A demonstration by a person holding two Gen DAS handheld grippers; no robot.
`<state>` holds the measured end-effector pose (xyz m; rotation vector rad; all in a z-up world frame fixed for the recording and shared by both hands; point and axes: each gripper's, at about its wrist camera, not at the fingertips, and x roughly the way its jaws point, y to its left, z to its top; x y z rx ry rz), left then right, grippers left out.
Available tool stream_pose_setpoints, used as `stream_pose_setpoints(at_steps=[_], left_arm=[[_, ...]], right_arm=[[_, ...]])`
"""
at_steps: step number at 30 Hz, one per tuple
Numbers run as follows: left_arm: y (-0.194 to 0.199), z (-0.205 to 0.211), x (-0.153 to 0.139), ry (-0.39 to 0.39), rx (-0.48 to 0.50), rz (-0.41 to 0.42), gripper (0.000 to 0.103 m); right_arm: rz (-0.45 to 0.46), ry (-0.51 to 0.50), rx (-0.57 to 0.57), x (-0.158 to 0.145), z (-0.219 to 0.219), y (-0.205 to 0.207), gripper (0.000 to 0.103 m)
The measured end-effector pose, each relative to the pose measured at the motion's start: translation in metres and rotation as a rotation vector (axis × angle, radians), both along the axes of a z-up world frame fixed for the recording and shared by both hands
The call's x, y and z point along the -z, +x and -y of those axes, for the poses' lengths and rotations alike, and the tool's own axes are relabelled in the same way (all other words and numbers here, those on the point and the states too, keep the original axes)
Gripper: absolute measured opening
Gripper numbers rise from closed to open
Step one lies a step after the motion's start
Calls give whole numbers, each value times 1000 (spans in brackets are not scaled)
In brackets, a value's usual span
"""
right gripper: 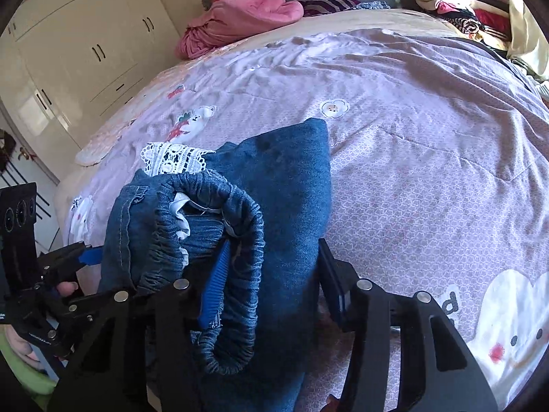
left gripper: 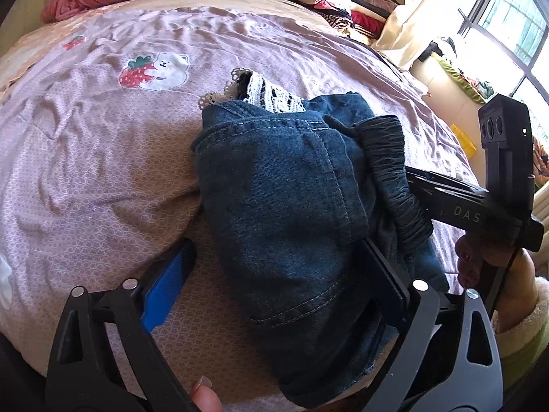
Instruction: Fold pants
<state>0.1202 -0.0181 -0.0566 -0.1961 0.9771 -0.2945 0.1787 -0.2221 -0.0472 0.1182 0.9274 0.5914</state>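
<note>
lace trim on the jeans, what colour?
White, with dark gaps in the openwork. The lace trim on the jeans shows best in the left wrist view.

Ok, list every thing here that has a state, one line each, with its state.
Denim pants: folded into a bundle on the bed, lace trim poking out the far end.
Elastic waistband: gaping open, looped over the right gripper's blue finger.
Left gripper: open, straddling the bundle.
Right gripper: partly closed around the waistband side, pads not clearly pressing.
Bedspread: spread out, wrinkled.
Wardrobe doors: shut.
</note>
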Motion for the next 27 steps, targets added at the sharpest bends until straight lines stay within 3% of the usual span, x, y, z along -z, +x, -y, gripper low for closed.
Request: stream_pose_setpoints(at_steps=[2, 3, 5, 7, 10, 16, 27], left_arm=[[1, 3, 0, -19, 10, -8, 72], [2, 5, 0, -22, 17, -9, 62], [2, 10, -1, 11, 21, 6, 57], [0, 15, -5, 39, 26, 20, 45], [0, 17, -11, 55, 30, 32, 34], [-3, 16, -25, 44, 39, 57, 27], [6, 6, -50, 45, 14, 130, 26]], right_arm=[[14, 14, -3, -1, 0, -4, 31], [20, 21, -3, -1, 0, -5, 30], [33, 26, -3, -4, -1, -9, 24], [52, 31, -7, -7, -3, -13, 18], [78, 37, -9, -14, -5, -20, 15], [143, 53, -23, -36, -9, -33, 14], [227, 31, -50, -69, -28, -26, 14]])
